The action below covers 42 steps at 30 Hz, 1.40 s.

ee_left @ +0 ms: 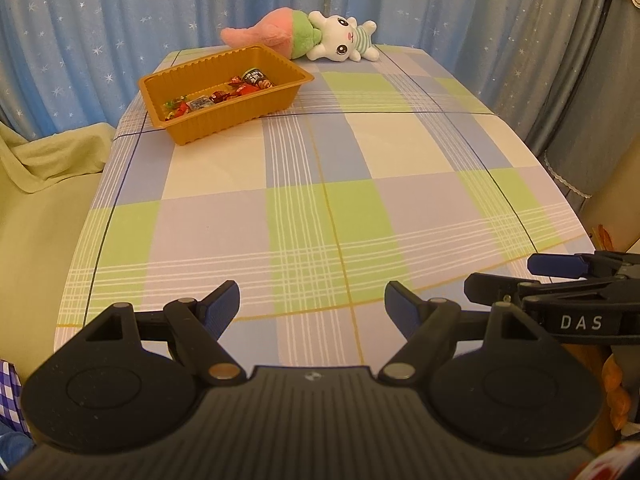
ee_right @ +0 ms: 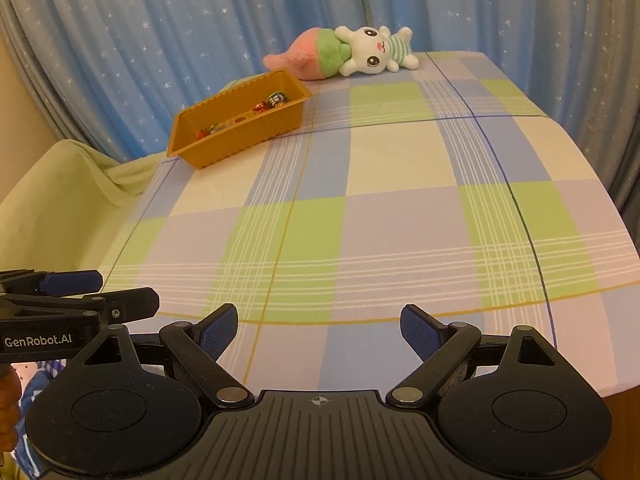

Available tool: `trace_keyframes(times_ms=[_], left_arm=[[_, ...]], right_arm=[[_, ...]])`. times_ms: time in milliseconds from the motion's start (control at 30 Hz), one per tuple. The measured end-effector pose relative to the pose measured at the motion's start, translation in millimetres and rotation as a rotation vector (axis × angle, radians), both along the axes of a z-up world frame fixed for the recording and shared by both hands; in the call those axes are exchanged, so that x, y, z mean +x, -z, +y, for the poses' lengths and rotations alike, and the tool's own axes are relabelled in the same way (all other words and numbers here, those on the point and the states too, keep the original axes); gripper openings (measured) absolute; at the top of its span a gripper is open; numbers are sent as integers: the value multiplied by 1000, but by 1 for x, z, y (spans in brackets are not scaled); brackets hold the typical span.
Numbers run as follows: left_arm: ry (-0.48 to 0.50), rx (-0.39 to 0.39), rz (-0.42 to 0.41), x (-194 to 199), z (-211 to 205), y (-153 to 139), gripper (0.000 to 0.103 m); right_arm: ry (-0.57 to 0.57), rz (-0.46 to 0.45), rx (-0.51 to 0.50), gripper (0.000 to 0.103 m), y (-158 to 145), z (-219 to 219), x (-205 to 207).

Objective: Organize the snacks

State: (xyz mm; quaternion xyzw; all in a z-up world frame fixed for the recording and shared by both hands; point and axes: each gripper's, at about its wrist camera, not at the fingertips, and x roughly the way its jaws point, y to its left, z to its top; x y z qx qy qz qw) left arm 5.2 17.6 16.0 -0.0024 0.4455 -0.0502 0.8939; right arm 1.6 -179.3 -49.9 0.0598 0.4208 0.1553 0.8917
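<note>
An orange-brown plastic tray (ee_left: 240, 118) (ee_right: 244, 138) sits at the far left of the checked table. Several wrapped snacks (ee_left: 218, 94) (ee_right: 256, 114) lie inside it. My left gripper (ee_left: 312, 304) hovers over the table's near edge, open, with nothing between its blue pads. My right gripper (ee_right: 318, 326) is beside it over the same near edge, also open and empty. The right gripper's fingers (ee_left: 560, 268) show at the right edge of the left wrist view. At the left edge of the right wrist view, the left gripper's fingers (ee_right: 72, 284) appear.
A white rabbit plush (ee_left: 346, 38) (ee_right: 376, 50) and a pink-green plush (ee_left: 280, 34) (ee_right: 312, 56) lie at the table's far edge. Blue star curtains (ee_left: 120, 20) hang behind. A pale green cloth (ee_left: 44, 168) covers furniture at the left. The checked tablecloth (ee_left: 320, 200) spans the middle.
</note>
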Motion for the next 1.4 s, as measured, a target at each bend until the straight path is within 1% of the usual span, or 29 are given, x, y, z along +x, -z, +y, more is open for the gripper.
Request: trace_keyframes(times_ms=[933, 1400], left_arm=[[4, -1, 0, -5, -4, 1, 78], [-4, -4, 1, -6, 1, 0, 78]], right_arm=[[4, 8, 3, 88, 3, -4, -3], [-8, 10, -1, 88, 4, 2, -2]])
